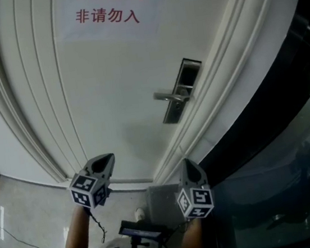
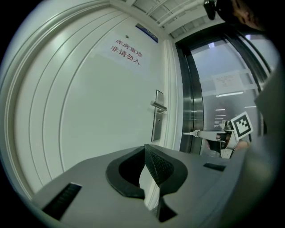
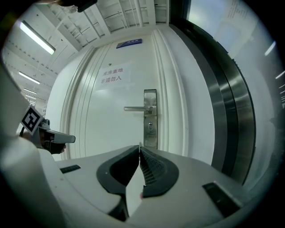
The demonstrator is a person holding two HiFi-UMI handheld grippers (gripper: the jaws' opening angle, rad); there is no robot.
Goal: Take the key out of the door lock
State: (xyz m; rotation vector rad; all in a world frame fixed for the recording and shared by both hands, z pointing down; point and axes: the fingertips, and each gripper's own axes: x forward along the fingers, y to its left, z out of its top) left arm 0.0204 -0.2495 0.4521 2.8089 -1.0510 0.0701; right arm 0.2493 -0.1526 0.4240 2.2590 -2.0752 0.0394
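Note:
A steel lock plate (image 1: 180, 91) with a lever handle (image 1: 168, 96) sits on the white door (image 1: 105, 87). In the right gripper view the keyhole (image 3: 150, 127) lies below the handle (image 3: 136, 108), too small to show whether anything is in it. My right gripper (image 1: 187, 161) hangs well back from the door with its jaws together. In the left gripper view a thin pale sliver, seemingly the key (image 2: 187, 133), sticks out of its tips (image 2: 196, 132). My left gripper (image 1: 109, 156) is shut with nothing in it, also back from the door.
A paper sign with red print (image 1: 107, 8) is stuck high on the door. A moulded white frame (image 1: 23, 109) surrounds it. A dark glass and metal partition (image 1: 269, 134) stands right of the door. Grey tiled floor (image 1: 19, 212) lies below.

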